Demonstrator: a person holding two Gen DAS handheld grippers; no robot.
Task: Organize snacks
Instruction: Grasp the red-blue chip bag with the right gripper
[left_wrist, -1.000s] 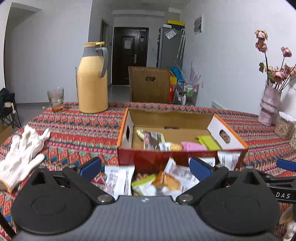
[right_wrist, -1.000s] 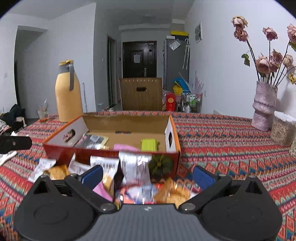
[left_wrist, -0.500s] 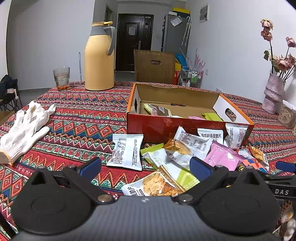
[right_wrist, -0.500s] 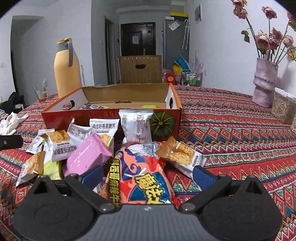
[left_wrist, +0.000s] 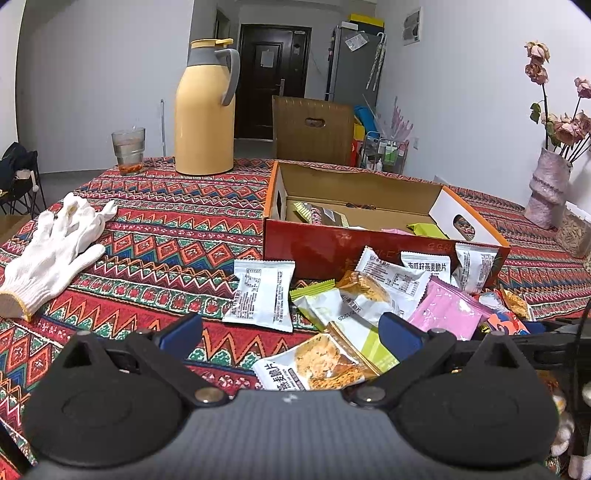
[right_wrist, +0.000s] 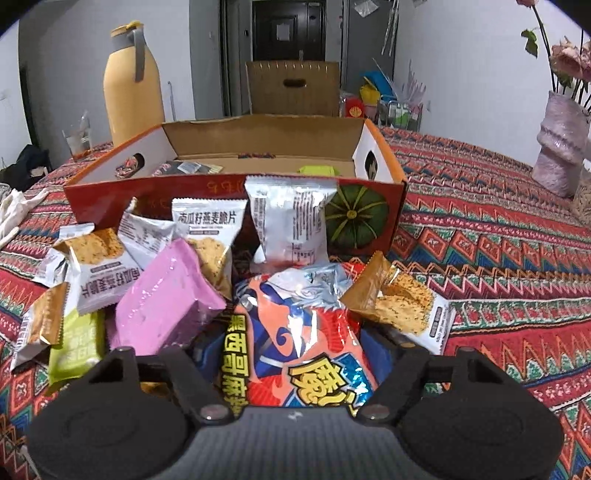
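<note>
An open red cardboard box (left_wrist: 369, 251) (right_wrist: 147, 199) stands on the patterned tablecloth with a few packets inside. A heap of snack packets lies against its front wall: white oat-crisp packets (left_wrist: 264, 295), a pink pack (right_wrist: 166, 306) and an orange-red snack bag (right_wrist: 295, 332). My right gripper (right_wrist: 291, 347) is low over the heap with its jaws closing, and the orange-red bag is between them with the blue pads against its sides. My left gripper (left_wrist: 291, 332) hangs open above the left end of the heap, over a crisp packet (left_wrist: 317, 362), holding nothing.
A yellow thermos (left_wrist: 205, 122) and a glass (left_wrist: 128, 149) stand at the far left of the table. A white glove (left_wrist: 55, 251) lies at the near left. A vase of dried flowers (right_wrist: 561, 151) and a woven container (left_wrist: 574, 236) stand at the right. A chair back (left_wrist: 312, 129) is behind the table.
Both views tipped down onto the snack heap. My right gripper sank over the orange-red bag and its jaws narrowed around it. The left gripper stayed open and has hardly moved lately.
</note>
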